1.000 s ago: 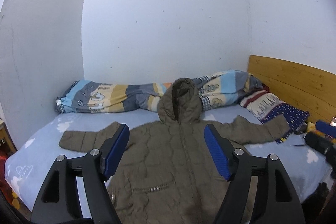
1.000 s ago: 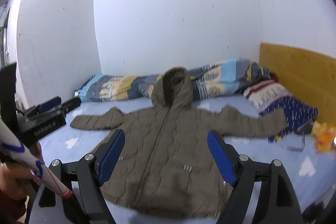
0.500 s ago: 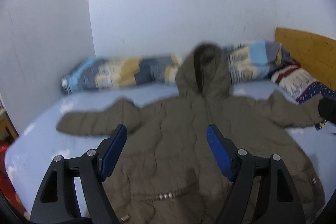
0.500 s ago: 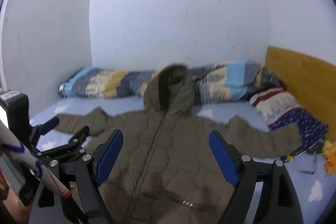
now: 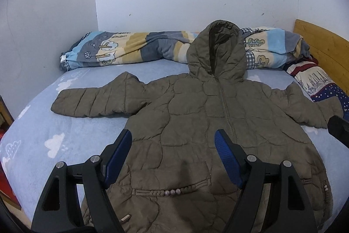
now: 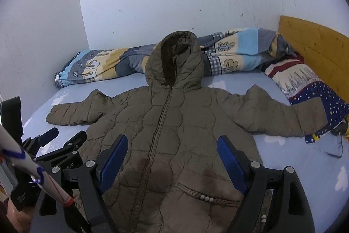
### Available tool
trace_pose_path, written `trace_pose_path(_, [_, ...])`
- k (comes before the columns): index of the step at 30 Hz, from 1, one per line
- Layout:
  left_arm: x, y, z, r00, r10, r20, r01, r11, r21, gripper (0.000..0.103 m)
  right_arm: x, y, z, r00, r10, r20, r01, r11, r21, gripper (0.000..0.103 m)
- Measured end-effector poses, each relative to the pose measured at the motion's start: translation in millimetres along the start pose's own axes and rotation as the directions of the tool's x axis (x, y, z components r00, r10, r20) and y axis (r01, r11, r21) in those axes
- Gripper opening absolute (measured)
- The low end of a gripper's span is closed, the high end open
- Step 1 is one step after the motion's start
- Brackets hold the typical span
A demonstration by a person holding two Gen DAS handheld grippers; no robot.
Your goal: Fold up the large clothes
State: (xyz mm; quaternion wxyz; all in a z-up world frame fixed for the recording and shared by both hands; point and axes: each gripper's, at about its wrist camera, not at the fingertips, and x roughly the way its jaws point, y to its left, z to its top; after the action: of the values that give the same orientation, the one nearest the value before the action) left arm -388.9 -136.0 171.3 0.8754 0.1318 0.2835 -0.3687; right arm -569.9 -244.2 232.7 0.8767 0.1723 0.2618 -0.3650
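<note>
Jacket lies flat and zipped, front up, on the bed; both sleeves spread out sideways, hood propped against the rolled blanket along the wall. Nothing folded yet. Change over the last second: both cameras dropped and moved in, so the jacket now fills most of each view, and the body and pocket trim sit right under the fingers, where a second ago it lay further off with more wall showing. Left hand-held gripper hangs over the jacket's lower left body, jaws apart, nothing between the pads, not touching cloth as far as the fisheye lets me judge. Right hand-held gripper hangs over the lower middle by the zip, jaws apart too, empty. Right sleeve cuff overlaps the starry pillow near the wooden headboard; left sleeve lies flat on the sheet. Meaning for the task: approach is nearly done, grasp is next, likely at the hem or a sleeve to start the first fold. Puffy quilting will spring back, so expect a bulky fold.
</note>
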Motion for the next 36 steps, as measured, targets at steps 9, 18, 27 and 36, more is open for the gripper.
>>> trace_pose_path(9, [5.6, -1.9, 1.1, 1.000, -0.008, -0.019, 0.008, 1.000, -0.002, 0.077, 4.6, -11.6, -1.4, 1.000, -0.021, -0.020, 0.022, 0.999, 0.023, 0.088])
trace_pose_path(18, [8.6, -6.2, 2.1, 0.999, -0.012, -0.033, 0.012, 1.000, 0.000, 0.077, 4.4, -34.1, 0.3, 0.998, -0.056, -0.023, 0.058, 0.996, 0.063, 0.088])
trace_pose_path(27, [32.4, -20.1, 16.1, 0.999, -0.005, -0.040, 0.007, 0.999, 0.054, 0.077, 22.5, -98.1, 19.5, 0.986, -0.159, -0.048, 0.164, 0.978, 0.128, 0.088])
trace_pose_path(36, [71.4, -27.5, 21.7, 0.994, 0.030, -0.103, -0.018, 0.993, 0.116, 0.077, 43.3, -284.9, 21.4, 0.967, -0.224, -0.123, 0.256, 0.830, 0.496, 0.088])
